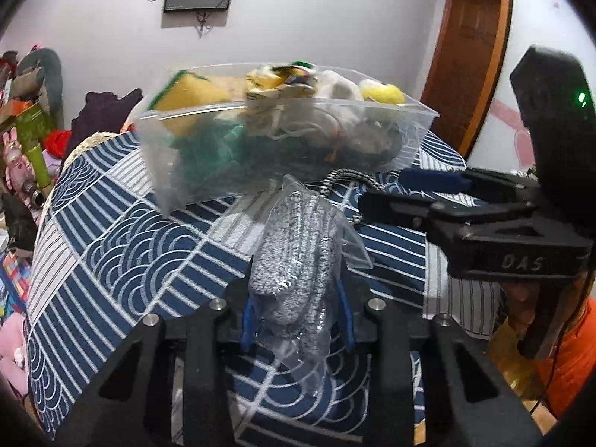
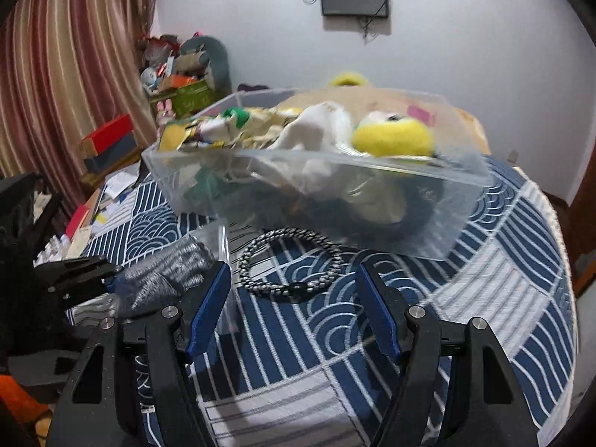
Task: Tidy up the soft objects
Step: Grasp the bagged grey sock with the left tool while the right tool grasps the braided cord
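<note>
Clear plastic bin (image 1: 156, 138) already heaped with soft items. Left gripper (image 1: 298, 309) clamps bagged grey cloth (image 1: 298, 246) over table, near bin. Right gripper (image 2: 294, 305) spread wide, empty, above braided cord loop (image 2: 290, 260) left on tablecloth (image 2: 484, 279).

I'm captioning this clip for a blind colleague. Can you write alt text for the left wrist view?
The left gripper is shut on a grey knitted item in a clear plastic bag, held above a blue-and-white patterned tablecloth. Behind it a clear plastic bin holds soft toys and a yellow sponge; the right gripper reaches in from the right.
</note>
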